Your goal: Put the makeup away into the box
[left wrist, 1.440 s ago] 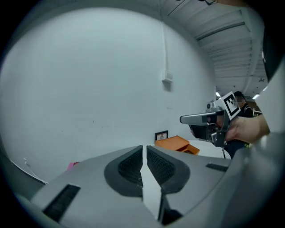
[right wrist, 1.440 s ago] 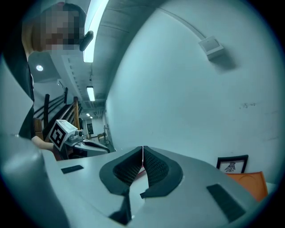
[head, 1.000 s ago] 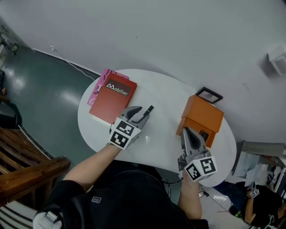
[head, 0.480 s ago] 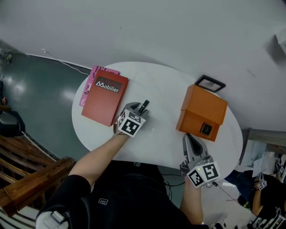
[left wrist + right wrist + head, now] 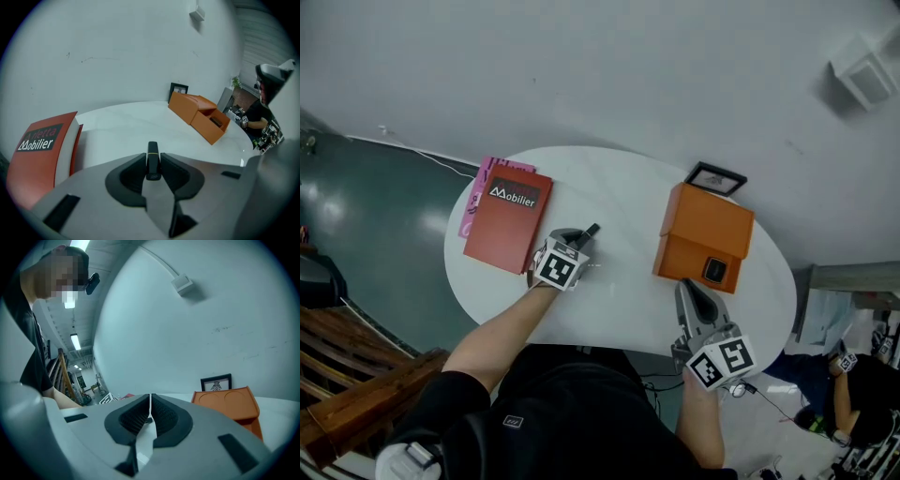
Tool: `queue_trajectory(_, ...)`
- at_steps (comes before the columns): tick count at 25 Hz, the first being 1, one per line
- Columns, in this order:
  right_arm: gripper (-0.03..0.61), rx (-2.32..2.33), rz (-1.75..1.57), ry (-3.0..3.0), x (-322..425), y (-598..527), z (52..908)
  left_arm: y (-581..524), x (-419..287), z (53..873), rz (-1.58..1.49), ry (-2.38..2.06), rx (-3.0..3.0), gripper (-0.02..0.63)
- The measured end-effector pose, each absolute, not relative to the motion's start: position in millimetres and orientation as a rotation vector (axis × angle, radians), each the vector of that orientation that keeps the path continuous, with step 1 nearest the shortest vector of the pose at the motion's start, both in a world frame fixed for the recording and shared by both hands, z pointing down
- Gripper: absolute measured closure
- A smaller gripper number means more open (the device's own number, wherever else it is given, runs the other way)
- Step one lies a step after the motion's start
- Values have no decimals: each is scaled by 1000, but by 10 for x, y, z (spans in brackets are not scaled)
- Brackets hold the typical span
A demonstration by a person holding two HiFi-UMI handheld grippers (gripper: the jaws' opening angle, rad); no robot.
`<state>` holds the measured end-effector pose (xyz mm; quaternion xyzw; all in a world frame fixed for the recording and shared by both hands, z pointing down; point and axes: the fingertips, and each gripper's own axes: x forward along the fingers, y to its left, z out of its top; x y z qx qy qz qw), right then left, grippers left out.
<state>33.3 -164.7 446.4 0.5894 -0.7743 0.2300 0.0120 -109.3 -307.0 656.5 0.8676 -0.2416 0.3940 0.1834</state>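
A slim black makeup stick (image 5: 592, 230) with a thin gold band lies on the white round table (image 5: 623, 192). My left gripper (image 5: 579, 240) points down at it. Seen from the left gripper view, the stick (image 5: 152, 149) stands between the jaws of the left gripper (image 5: 153, 162), which are closing, with the pads against its sides. The orange box (image 5: 706, 225) stands at the right with its drawer (image 5: 697, 266) pulled out and a small dark item inside. My right gripper (image 5: 687, 290) hangs just in front of the drawer, shut and empty (image 5: 150, 402).
A red book (image 5: 506, 217) lies on a pink booklet (image 5: 477, 188) at the table's left. A small black picture frame (image 5: 713, 177) stands behind the box, by the wall. Another person (image 5: 853, 394) is at the lower right, off the table.
My left gripper came down onto the table around the black stick and its jaws narrowed on it. The right gripper shifted slightly in front of the box drawer and stayed shut.
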Motion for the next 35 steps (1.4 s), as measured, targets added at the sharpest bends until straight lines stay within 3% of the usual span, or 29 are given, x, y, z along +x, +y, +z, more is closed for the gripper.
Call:
queue_trajectory(14,540,1916,682,-2405,934,-1357,4340,-2710,-415,5529,912,-576,2640,515)
queue_trajectory(23,540,1990,687,-2408,1465,-1125,4346,-2372,508,4961,819,-434,2760,515)
queue_trajectory(35,540,2099,771,-2289,2077,-584,4594,-1890,1372,5642,942,-269,2744,515)
